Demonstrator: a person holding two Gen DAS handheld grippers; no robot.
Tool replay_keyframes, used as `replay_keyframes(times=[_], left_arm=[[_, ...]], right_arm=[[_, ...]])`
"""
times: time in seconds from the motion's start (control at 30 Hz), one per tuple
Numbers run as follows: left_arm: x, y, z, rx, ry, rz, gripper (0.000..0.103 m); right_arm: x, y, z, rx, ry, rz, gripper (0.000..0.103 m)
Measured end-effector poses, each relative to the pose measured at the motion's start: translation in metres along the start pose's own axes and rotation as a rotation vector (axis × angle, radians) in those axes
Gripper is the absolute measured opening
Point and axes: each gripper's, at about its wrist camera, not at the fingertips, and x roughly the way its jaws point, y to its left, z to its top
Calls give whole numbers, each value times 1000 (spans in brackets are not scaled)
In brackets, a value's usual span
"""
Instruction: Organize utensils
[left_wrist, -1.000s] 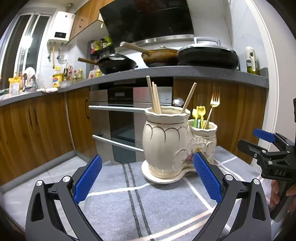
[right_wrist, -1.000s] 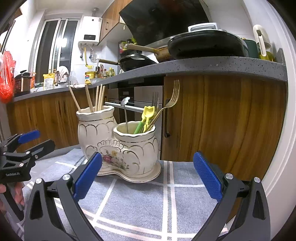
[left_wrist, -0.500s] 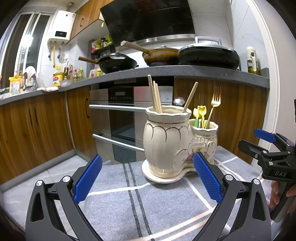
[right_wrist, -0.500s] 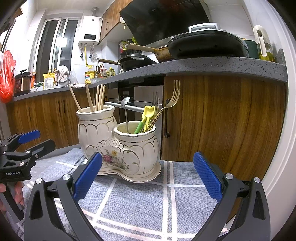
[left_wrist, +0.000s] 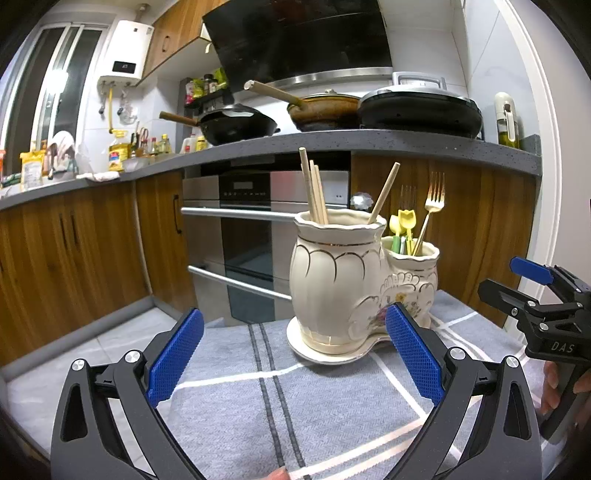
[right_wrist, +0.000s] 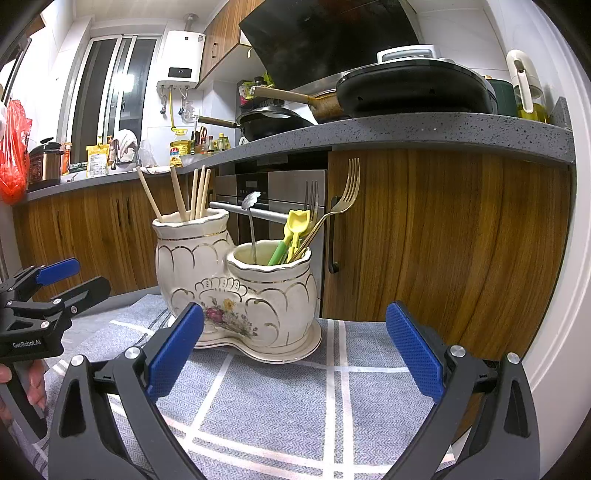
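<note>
A cream double-pot ceramic holder (left_wrist: 343, 280) (right_wrist: 236, 284) stands on a grey striped cloth (left_wrist: 258, 387) (right_wrist: 295, 398). Its taller pot holds several wooden chopsticks (left_wrist: 314, 192) (right_wrist: 195, 192). The shorter pot holds a gold fork (left_wrist: 430, 206) (right_wrist: 343, 195), yellow-green plastic utensils (left_wrist: 402, 229) (right_wrist: 291, 232) and a small silver spoon (right_wrist: 252, 210). My left gripper (left_wrist: 295, 354) is open and empty, a short way in front of the holder. My right gripper (right_wrist: 295, 354) is open too, with nothing between its fingers. Each gripper shows at the edge of the other's view.
Wooden cabinets (right_wrist: 443, 240) and a steel oven (left_wrist: 240, 240) stand close behind the cloth. Pans (left_wrist: 417, 110) sit on the grey counter (left_wrist: 406, 144) above. A white door frame (right_wrist: 554, 295) lies to the right. A hand (left_wrist: 561, 384) holds the right gripper.
The left wrist view has shifted slightly, with the holder drifting a little right and down. The right view is nearly unchanged. Both grippers stay open.
</note>
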Motion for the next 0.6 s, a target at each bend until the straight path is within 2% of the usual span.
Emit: replay_keyframes(times=[0.6], left_arm=[[1,-1,0,5,7,-2,98]], right_arm=[[2,1,-1,-1,4,1,97]])
